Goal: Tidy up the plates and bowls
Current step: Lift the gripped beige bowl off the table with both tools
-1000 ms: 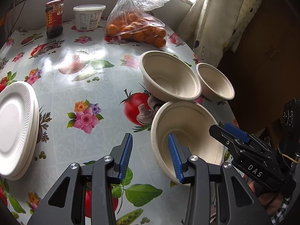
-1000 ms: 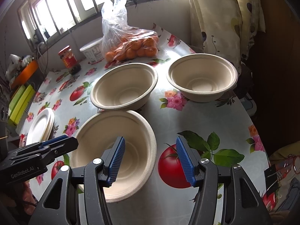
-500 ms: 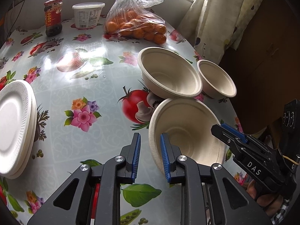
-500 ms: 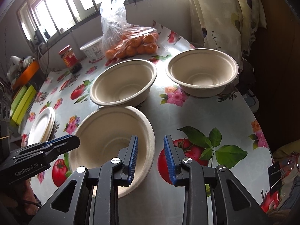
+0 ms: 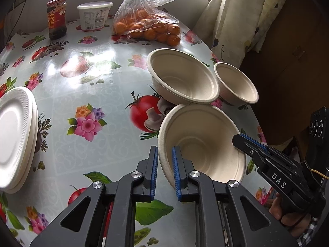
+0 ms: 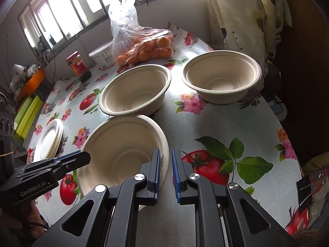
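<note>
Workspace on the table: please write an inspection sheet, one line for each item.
Surface: round table, glossy fruit-and-flower cloth.
Job's things: three paper bowls; nearest bowl clamped at both sides; middle bowl, far bowl free; plates stacked.
Clutter: bag of oranges, jar, tub.
Grippers: left gripper and right gripper have just closed, each on the nearest bowl's rim.
Cables: cords by window.
Surroundings: curtain, window.
</note>
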`<state>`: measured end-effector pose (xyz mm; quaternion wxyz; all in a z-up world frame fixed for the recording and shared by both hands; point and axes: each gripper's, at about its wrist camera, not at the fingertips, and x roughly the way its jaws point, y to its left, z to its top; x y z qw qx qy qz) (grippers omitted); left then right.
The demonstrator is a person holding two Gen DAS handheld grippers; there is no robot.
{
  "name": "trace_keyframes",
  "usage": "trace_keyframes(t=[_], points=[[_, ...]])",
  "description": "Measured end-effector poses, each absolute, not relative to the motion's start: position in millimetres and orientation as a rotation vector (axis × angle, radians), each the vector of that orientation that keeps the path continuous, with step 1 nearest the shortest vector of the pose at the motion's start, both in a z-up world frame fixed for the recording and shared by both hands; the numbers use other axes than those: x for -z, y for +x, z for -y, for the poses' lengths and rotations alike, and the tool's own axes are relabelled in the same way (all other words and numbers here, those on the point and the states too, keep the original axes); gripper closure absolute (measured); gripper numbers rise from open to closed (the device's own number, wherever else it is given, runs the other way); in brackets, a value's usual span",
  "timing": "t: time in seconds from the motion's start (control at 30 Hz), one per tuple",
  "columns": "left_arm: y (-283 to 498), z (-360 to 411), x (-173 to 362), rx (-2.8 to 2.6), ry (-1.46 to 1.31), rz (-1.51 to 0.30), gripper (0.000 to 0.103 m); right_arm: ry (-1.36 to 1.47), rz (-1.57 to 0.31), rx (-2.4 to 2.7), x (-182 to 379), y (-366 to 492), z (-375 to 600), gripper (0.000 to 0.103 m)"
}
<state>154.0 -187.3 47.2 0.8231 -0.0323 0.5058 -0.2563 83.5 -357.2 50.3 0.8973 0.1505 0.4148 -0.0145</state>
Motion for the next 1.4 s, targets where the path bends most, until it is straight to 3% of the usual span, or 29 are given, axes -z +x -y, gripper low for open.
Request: trace_keyframes(t=[0.87, 1.4], points=[[137.3, 185.1, -59.5, 0.556, -0.064, -1.054, 0.089, 0.331, -0.806, 0.018, -70.5, 65.6, 357.6, 0.092], [157.2, 187.6, -95.0, 0.56, -0.059, -0.975, 0.089, 0.294, -0.732, 0.019, -108.3, 80.0, 355.5, 0.092]])
